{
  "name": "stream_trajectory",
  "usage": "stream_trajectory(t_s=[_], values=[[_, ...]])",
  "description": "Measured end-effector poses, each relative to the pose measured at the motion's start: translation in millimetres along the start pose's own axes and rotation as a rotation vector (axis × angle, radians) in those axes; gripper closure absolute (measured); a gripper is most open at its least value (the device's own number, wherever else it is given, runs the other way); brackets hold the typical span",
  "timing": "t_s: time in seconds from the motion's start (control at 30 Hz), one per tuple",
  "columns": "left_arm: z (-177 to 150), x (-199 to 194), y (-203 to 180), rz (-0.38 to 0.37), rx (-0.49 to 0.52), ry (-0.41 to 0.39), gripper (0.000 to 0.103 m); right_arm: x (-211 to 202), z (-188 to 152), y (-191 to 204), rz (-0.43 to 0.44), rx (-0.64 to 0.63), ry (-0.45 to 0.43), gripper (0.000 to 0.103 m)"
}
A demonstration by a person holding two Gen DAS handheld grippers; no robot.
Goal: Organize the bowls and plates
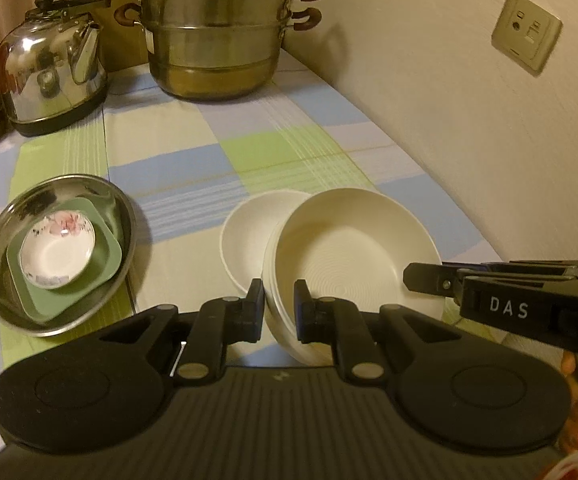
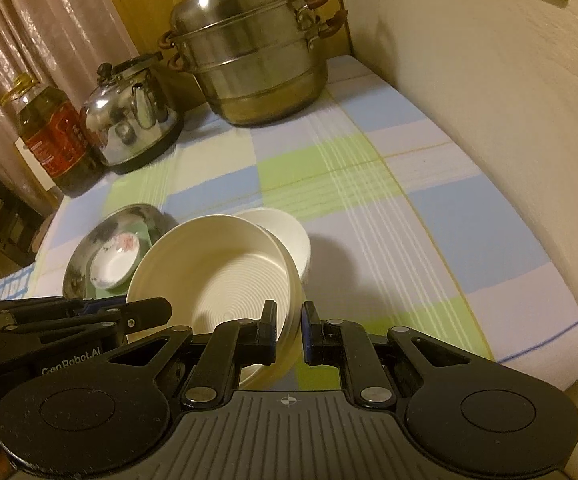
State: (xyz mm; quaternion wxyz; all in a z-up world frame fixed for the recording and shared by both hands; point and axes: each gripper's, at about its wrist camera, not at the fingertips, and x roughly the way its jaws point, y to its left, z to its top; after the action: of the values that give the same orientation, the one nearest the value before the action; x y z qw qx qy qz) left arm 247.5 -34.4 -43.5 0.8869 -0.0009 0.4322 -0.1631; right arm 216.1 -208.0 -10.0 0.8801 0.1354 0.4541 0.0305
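Note:
A large white ribbed bowl [image 1: 353, 248] is held tilted above the checked cloth, over a smaller white bowl [image 1: 245, 232] that stands on the table. My left gripper [image 1: 280, 304] is shut on the large bowl's near-left rim. My right gripper [image 2: 289, 332] is shut on the same bowl's [image 2: 225, 272] right rim; it also shows in the left wrist view [image 1: 421, 280]. The smaller white bowl [image 2: 289, 228] sits just behind. A steel dish [image 1: 1, 264] at the left holds a green square plate [image 1: 105, 264] and a small floral saucer [image 1: 57, 252].
A large steel steamer pot [image 1: 213, 40] stands at the back by the wall. A steel kettle [image 1: 49, 68] and an oil bottle [image 2: 57, 140] stand at the back left. The wall [image 1: 489, 120] runs along the table's right edge.

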Motion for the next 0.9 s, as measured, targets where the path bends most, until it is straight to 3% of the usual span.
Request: stream_trajectory(t_s=[0.47,0.9], values=[[35,27,26,0.012,-0.039,-0.014,0.09,36,46,8,0.008,-0.001,0.019,0.091],[32,57,31,0.007,-0.05,0.038,0.09,69,47,-1,-0.017,0.036,0.07,0.091]])
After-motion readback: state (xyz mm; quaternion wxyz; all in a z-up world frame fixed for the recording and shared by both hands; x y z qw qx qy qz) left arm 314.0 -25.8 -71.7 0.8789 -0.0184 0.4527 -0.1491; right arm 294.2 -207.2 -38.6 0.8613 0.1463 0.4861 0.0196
